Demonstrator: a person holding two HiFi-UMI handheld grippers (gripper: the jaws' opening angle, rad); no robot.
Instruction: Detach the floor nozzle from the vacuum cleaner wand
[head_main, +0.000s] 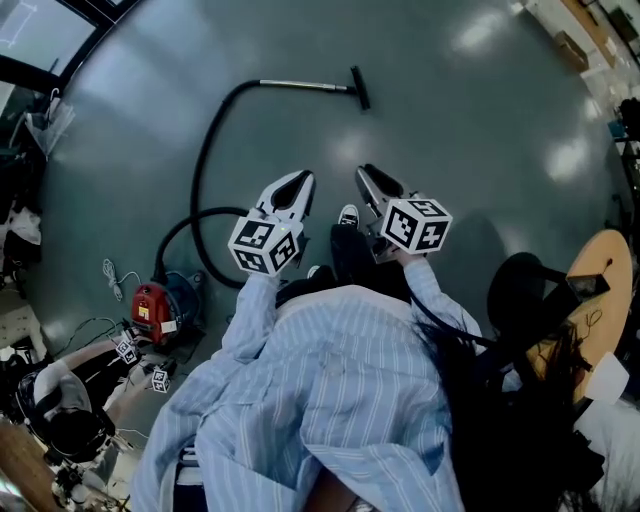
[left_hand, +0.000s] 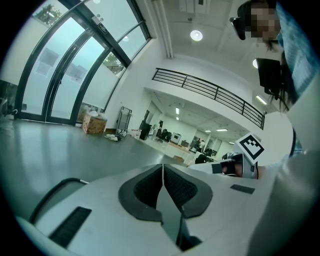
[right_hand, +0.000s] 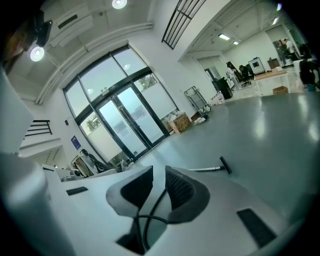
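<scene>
The only print near me is the black-and-white square patterns on the marker cube of my left gripper and the marker cube of my right gripper. The pale label on the red vacuum cleaner body and a blue sign by the glass doors are too small to read. In the left gripper view, my left gripper has its ribbed pads pressed flat together with nothing in them. In the right gripper view, my right gripper stands a little open, a narrow gap between the pads and nothing in it; the black hose on the floor shows through the gap beyond. The floor nozzle lies well ahead of both grippers on the grey floor, joined to the end of the metal wand, which lies flat and runs back into the hose. From the right gripper, the floor nozzle and wand sit just right of the jaw tips, farther off. A cardboard box stands by the glass wall; I cannot see what is in it. There is broad bare floor between me and the nozzle. At my left the vacuum body, cables and small marker cubes crowd the edge; at my right stand a black chair and a round wooden table.
</scene>
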